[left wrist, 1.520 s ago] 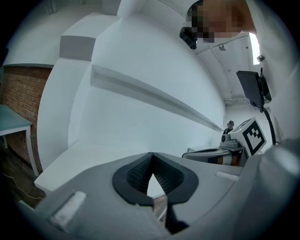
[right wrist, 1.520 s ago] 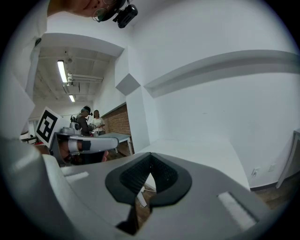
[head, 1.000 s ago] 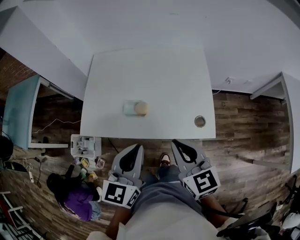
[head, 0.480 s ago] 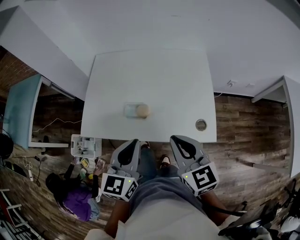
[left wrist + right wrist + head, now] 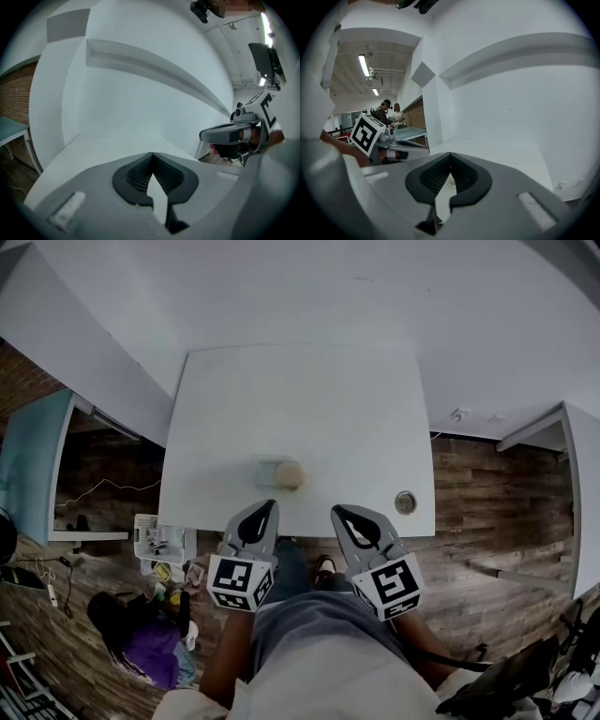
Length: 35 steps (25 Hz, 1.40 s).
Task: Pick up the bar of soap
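White table (image 5: 300,399), soap bar (image 5: 290,474) tiny, dish (image 5: 264,470) barely discernible

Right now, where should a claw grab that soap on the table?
Grab the soap across its rounded sides, probably coming down from above. It sits on the right end of a pale dish, so a claw sliding in low from the side might bump the dish's edge.

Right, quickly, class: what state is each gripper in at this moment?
Left gripper: closed, holding nothing.
Right gripper: closed, holding nothing.
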Tool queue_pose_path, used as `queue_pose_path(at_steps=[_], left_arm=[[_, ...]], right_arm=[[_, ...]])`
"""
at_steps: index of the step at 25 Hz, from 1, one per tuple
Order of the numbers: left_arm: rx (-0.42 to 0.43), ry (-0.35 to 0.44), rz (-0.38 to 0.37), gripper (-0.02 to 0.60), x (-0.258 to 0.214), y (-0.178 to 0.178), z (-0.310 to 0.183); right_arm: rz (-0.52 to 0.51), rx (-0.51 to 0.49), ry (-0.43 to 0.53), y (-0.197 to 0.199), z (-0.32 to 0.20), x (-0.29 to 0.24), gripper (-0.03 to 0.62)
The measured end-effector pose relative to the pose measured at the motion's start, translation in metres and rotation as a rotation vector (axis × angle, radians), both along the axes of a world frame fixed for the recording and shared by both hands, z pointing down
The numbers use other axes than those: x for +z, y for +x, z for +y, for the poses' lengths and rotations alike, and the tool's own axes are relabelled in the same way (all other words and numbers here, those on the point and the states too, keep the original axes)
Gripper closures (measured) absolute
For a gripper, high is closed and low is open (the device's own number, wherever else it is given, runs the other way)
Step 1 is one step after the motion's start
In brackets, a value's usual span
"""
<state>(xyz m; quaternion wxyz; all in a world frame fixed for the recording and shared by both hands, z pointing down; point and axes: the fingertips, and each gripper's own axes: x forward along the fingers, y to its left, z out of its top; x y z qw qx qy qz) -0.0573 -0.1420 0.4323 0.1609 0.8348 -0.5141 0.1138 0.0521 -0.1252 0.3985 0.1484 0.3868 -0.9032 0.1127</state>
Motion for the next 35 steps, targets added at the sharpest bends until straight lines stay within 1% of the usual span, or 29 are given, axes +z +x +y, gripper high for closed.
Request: queue_pose_path(at_steps=[8,12,15,19,25,29,35], left_arm=[[0.064,-0.089,-0.044,0.580,0.047,-0.017,-0.042],[0.123,-0.132,-0.081,0.579,0.072,-0.018,-0.060],[0.167,-0.166,-0.092,0.578,0.091,-0.021,-0.068],[0.229,-0.216,-0.112,0.578,0.116,-0.025,-0.075],[0.340,-0.281,-0.200,0.578,0.149,-0.017,-0.076],[0.365,-0.296,-0.249,0.578,0.157,-0.019,-0.078],[0.370,-0.283,-0.295,0.578,0.161,-0.017,-0.081]], right_arm=[[0.028,0.006,-0.063,-0.031,-0.031,0.026,0.591],[0.047,0.019,-0.115,-0.043,-0.049,0.045,0.589],[0.069,0.039,-0.144,-0.051,-0.057,0.059,0.589],[0.093,0.068,-0.201,-0.062,-0.064,0.083,0.575],[0.124,0.126,-0.301,-0.066,-0.075,0.118,0.519],[0.145,0.158,-0.343,-0.068,-0.082,0.136,0.480],[0.144,0.187,-0.401,-0.068,-0.087,0.155,0.454]])
